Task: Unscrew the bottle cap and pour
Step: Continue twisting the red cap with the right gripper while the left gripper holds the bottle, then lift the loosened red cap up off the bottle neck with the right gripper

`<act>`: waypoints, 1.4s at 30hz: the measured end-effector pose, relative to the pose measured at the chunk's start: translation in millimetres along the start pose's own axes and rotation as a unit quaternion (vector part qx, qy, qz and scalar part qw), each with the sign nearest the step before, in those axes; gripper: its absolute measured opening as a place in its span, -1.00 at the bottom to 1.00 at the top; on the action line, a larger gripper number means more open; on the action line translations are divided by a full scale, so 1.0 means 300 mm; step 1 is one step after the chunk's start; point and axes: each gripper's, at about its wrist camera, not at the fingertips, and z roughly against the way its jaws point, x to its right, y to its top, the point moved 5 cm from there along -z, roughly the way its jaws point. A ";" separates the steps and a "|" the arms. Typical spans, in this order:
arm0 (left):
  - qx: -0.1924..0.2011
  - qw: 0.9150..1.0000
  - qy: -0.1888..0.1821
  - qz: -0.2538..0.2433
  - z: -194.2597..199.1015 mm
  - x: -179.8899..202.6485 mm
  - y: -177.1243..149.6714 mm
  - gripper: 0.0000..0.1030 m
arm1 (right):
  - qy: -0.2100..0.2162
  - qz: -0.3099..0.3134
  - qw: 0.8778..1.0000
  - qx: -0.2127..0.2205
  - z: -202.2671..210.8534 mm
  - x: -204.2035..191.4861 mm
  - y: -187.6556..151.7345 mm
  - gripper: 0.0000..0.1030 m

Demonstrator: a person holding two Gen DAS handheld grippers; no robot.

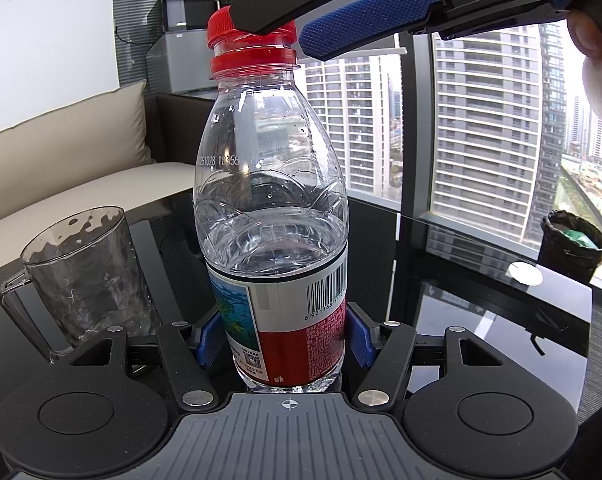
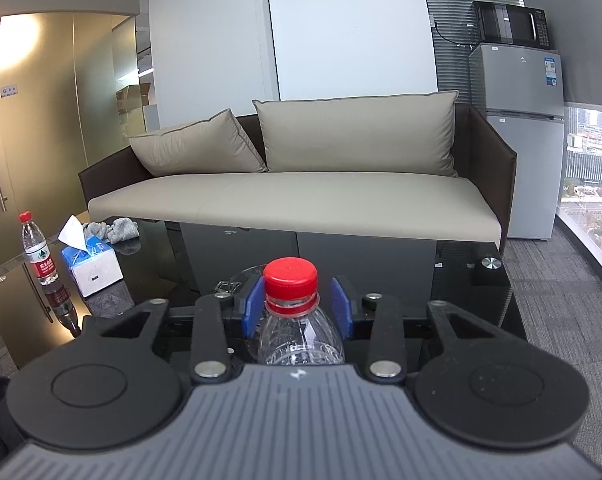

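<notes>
A clear water bottle (image 1: 271, 200) with a red cap (image 1: 250, 28) stands upright on the black glass table (image 1: 481, 300). My left gripper (image 1: 285, 338) is shut on the bottle's labelled lower body. My right gripper (image 2: 295, 304) is level with the cap (image 2: 290, 276), one blue pad (image 2: 252, 302) on each side, with a small gap on both sides, so it is open. In the left wrist view the right gripper's fingers (image 1: 365, 20) reach in from the upper right around the cap. An empty clear glass mug (image 1: 85, 276) stands left of the bottle.
A second water bottle (image 2: 37, 248), a tissue box (image 2: 91, 264) and a grey cloth (image 2: 115, 228) sit at the table's far left. A beige sofa (image 2: 301, 184) stands behind the table. A black waste bin (image 1: 573, 244) stands by the window.
</notes>
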 end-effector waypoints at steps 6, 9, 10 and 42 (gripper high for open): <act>0.000 1.000 0.000 -0.001 -0.004 0.000 0.000 0.13 | 0.006 -0.002 1.000 0.007 -0.005 -0.016 0.003 -0.23; 0.000 1.000 0.000 -0.001 -0.005 -0.001 -0.001 0.13 | 0.004 -0.004 1.000 0.009 -0.012 -0.018 0.002 -0.23; 0.000 1.000 0.000 0.000 -0.005 -0.001 -0.001 0.13 | 0.003 -0.005 1.000 0.010 -0.012 -0.018 0.002 -0.23; 0.000 1.000 0.001 0.000 -0.010 -0.015 0.000 0.13 | -0.002 0.011 0.999 0.037 -0.011 -0.016 0.010 -0.35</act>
